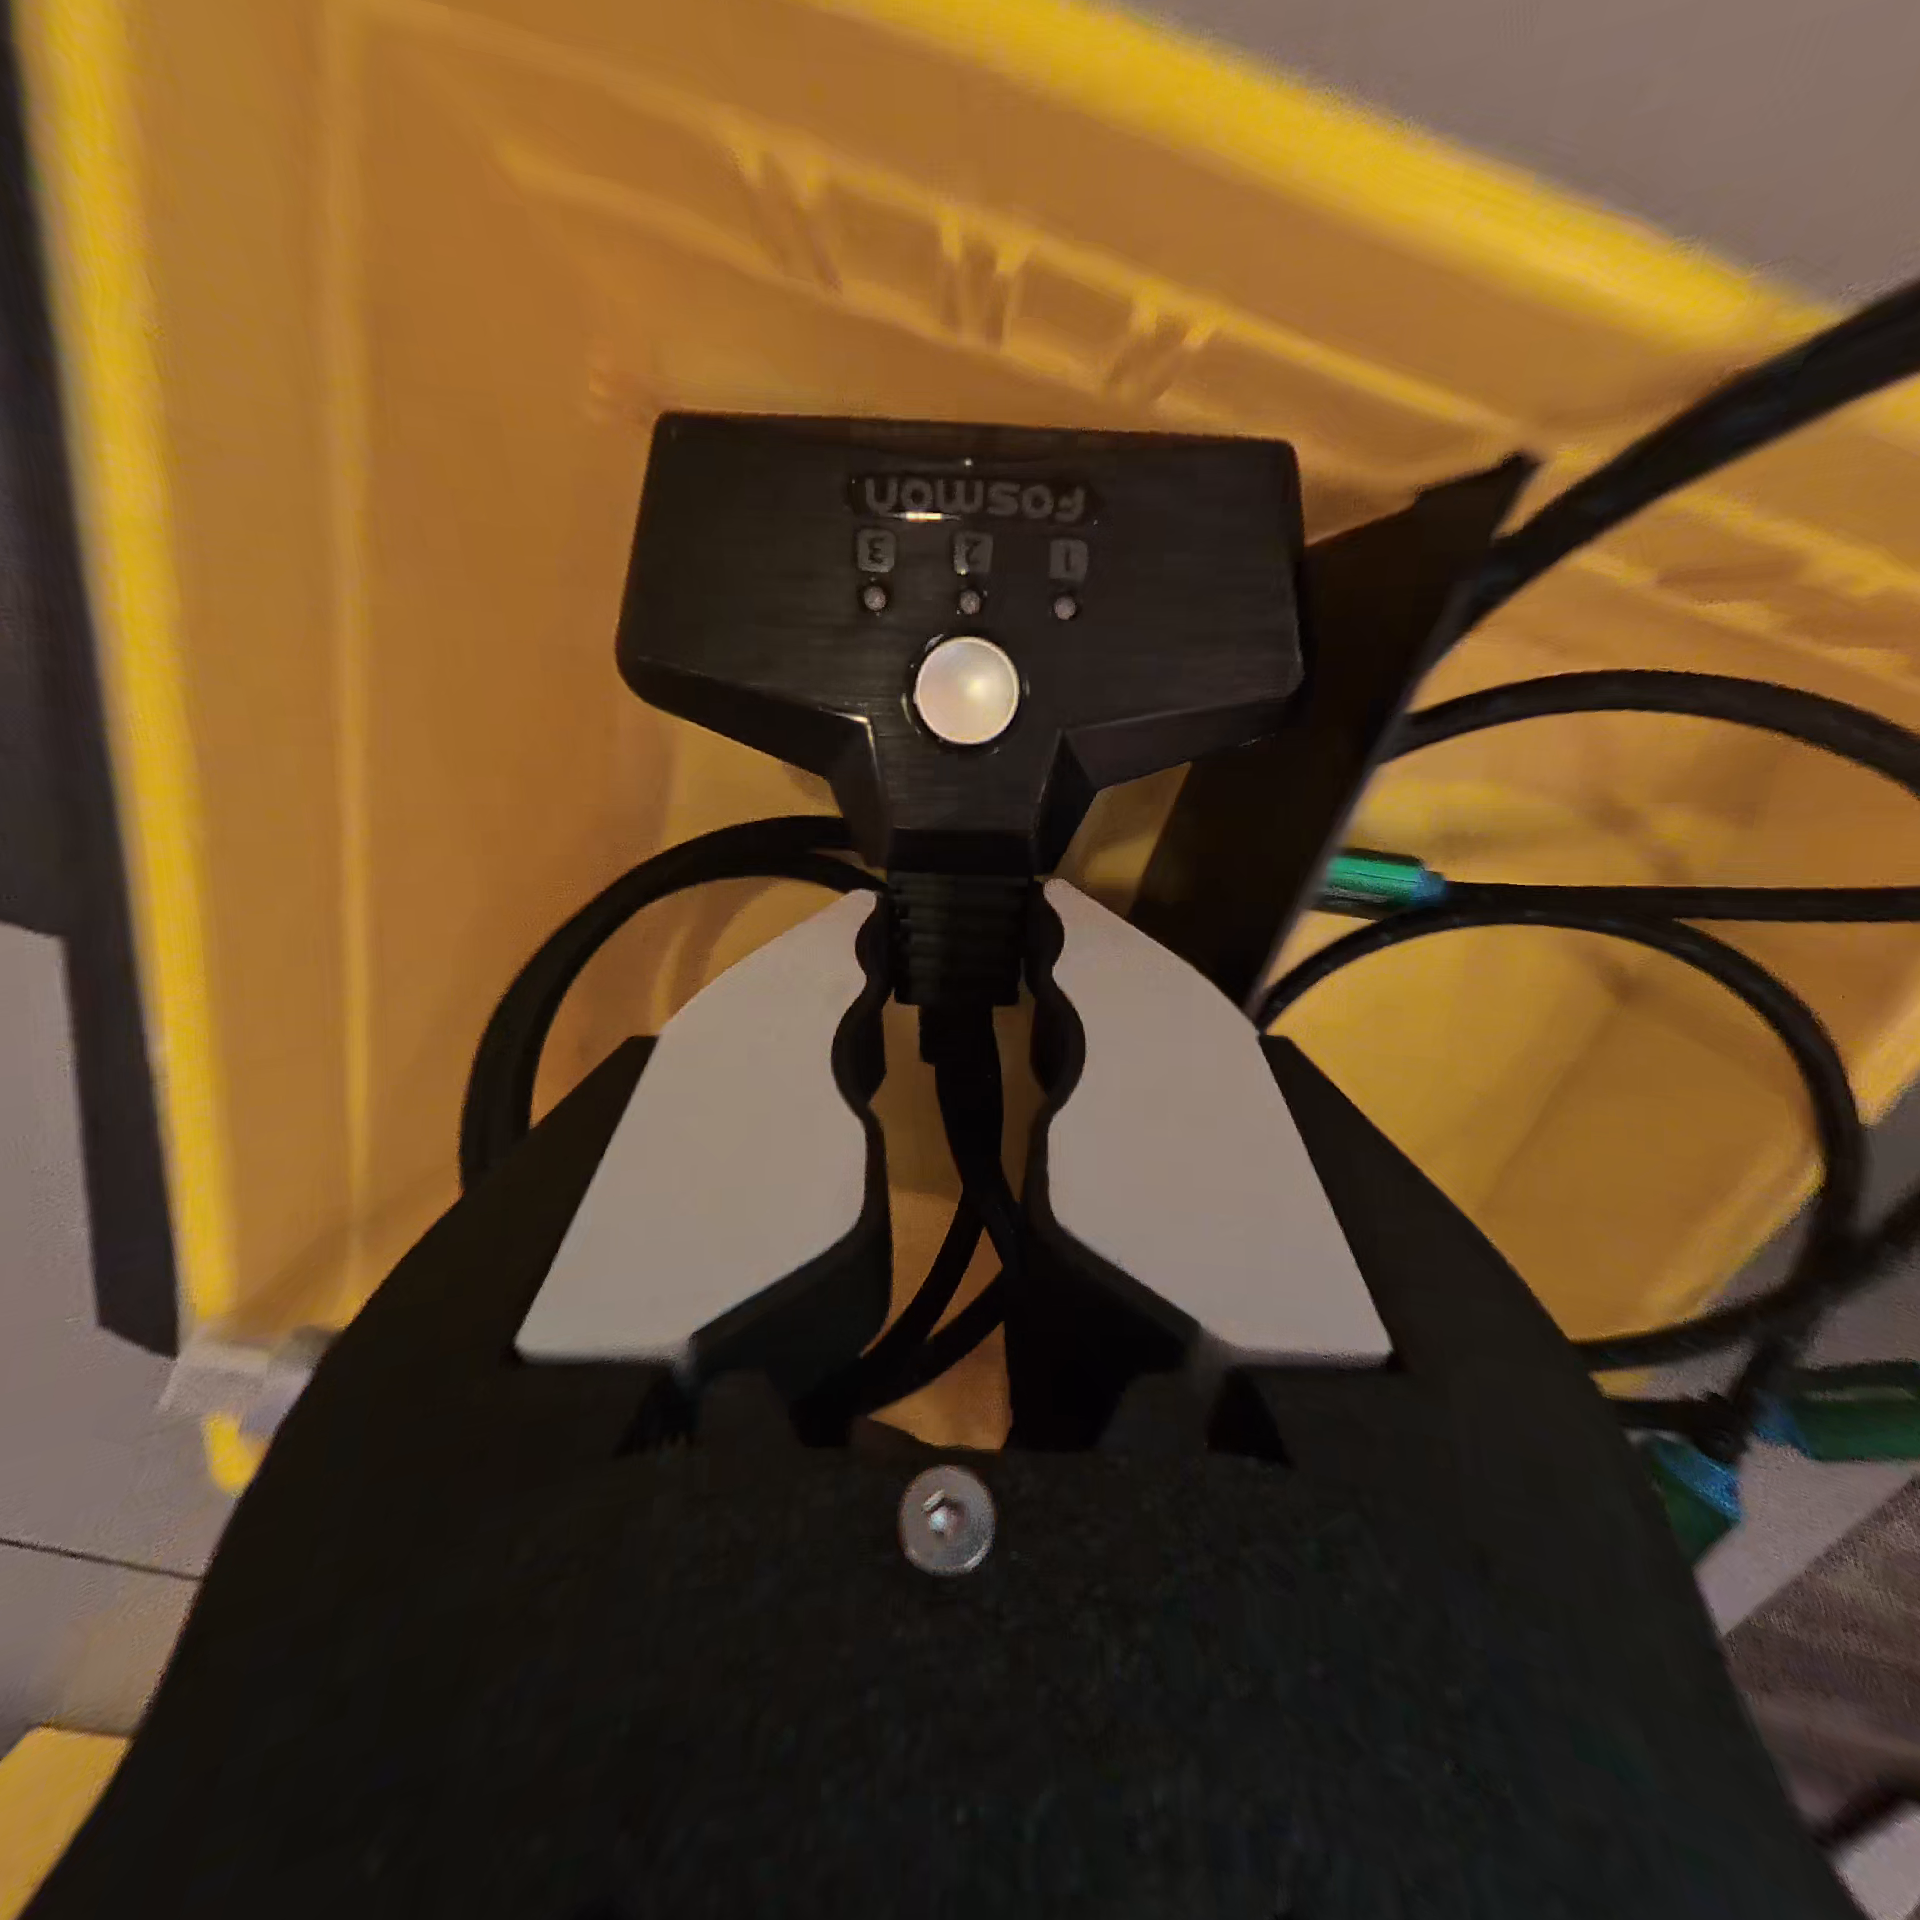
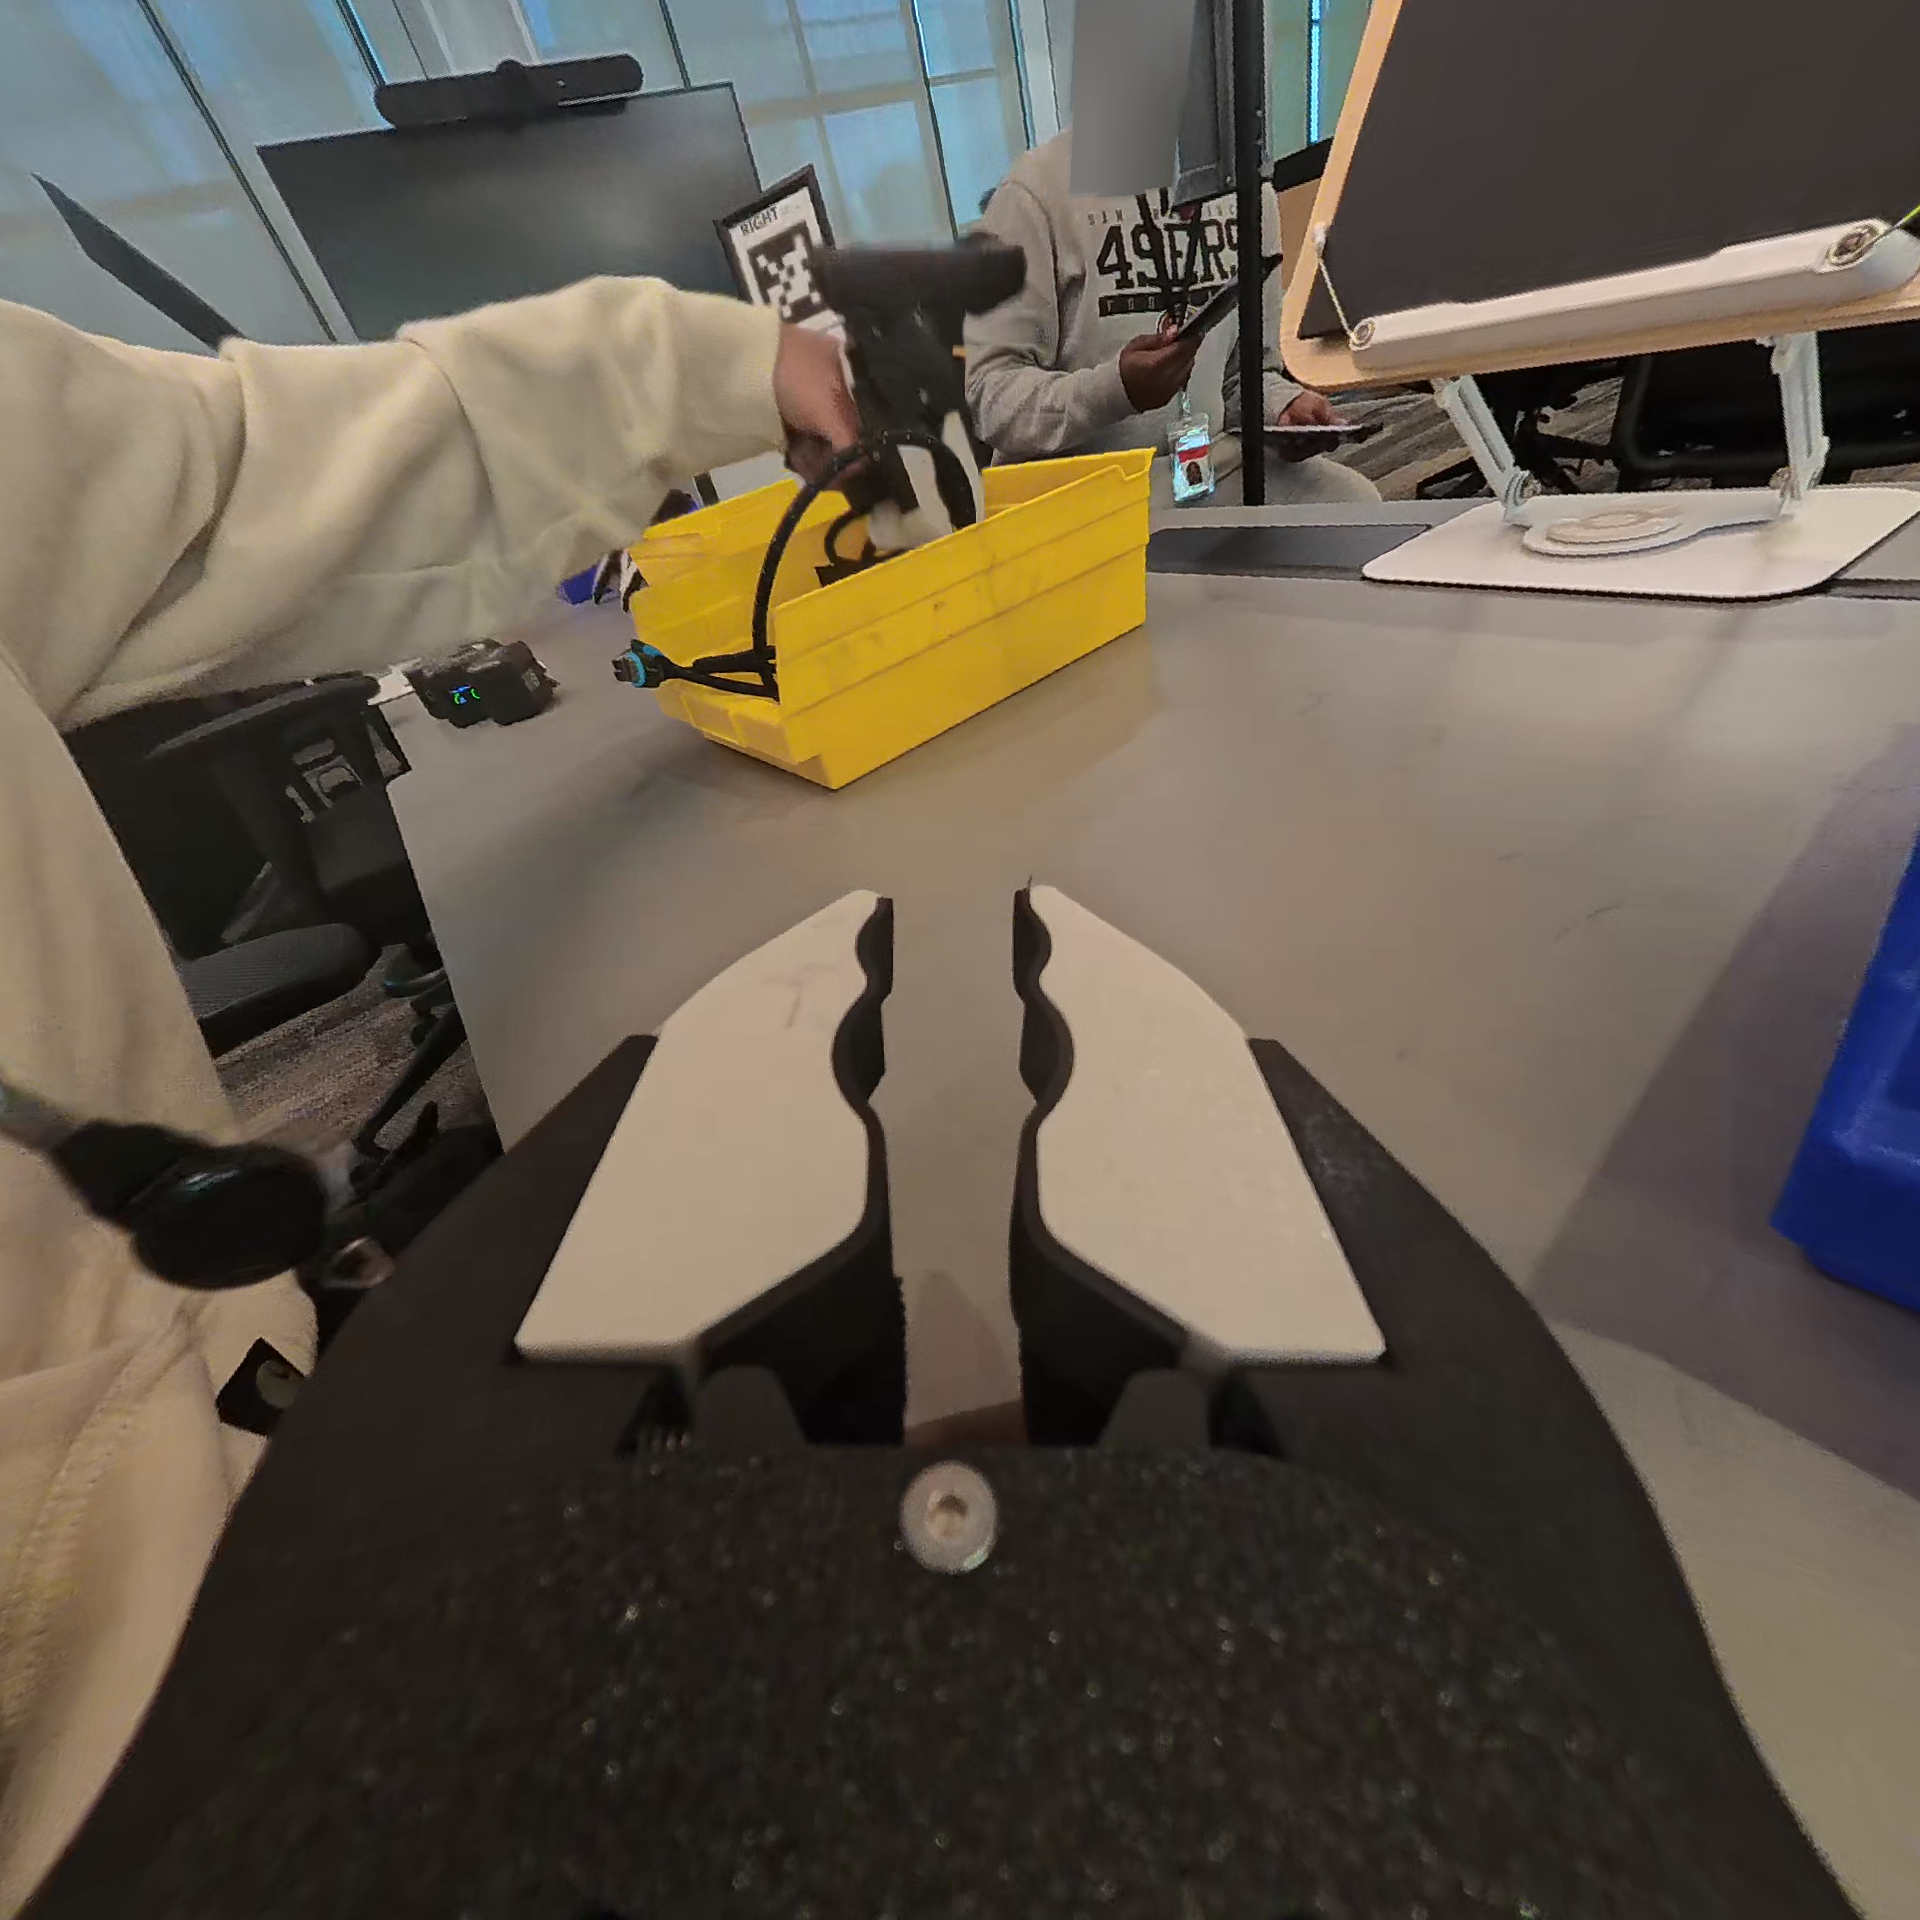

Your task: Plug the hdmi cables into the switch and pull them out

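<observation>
The black switch [image 1: 961,603] carries a brand mark on its top face, upside down from here, with three small marked squares under it. A framed coded sign [image 2: 777,249] has a short heading. A grey sweatshirt [image 2: 1164,265] shows big printed lettering; a badge [image 2: 1192,462] hangs below

The switch [image 1: 961,634] port side faces away; its ports are hidden. The yellow bin [image 1: 436,540] is motion-blurred and cut off by the left wrist view's edges. In the right wrist view, the left gripper [image 2: 920,488] is blurred and its tips dip behind the bin wall. The blue bin [image 2: 1860,1164] at the tabletop's right edge is cropped.
</observation>
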Demonstrator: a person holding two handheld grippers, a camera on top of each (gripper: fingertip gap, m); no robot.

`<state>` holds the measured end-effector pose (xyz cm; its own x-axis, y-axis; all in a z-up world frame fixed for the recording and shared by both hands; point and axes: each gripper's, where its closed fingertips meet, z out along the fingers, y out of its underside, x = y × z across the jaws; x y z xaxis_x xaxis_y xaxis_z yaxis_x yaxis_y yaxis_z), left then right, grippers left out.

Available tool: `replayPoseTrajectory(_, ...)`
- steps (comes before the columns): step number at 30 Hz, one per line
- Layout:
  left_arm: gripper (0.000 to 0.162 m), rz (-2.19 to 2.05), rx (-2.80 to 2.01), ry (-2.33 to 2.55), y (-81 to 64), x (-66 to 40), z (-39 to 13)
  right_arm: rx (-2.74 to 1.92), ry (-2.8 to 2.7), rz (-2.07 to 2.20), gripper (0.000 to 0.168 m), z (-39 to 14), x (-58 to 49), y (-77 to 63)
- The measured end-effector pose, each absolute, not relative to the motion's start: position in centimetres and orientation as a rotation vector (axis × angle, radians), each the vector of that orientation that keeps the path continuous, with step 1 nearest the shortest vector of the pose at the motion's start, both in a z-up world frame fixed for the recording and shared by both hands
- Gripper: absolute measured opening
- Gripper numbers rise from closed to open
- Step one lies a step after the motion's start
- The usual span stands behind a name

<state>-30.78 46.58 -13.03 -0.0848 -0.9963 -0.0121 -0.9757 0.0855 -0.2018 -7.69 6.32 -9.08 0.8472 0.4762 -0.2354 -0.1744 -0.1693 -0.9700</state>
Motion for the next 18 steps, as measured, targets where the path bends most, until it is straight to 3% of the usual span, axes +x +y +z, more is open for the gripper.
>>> replayPoseTrajectory(13, 0.023, -0.333, -1.547, 1.909, 40.9, -27.5, 13.2, -1.616, -0.296, 0.515, 0.021, -7.6, -8.4, 4.2)
replayPoseTrajectory(18, 0.023, -0.56, -1.304, 1.98, 32.5, -21.9, 18.4, -1.576, -0.322, 0.55, 0.022, -6.7, -9.2, 3.4)
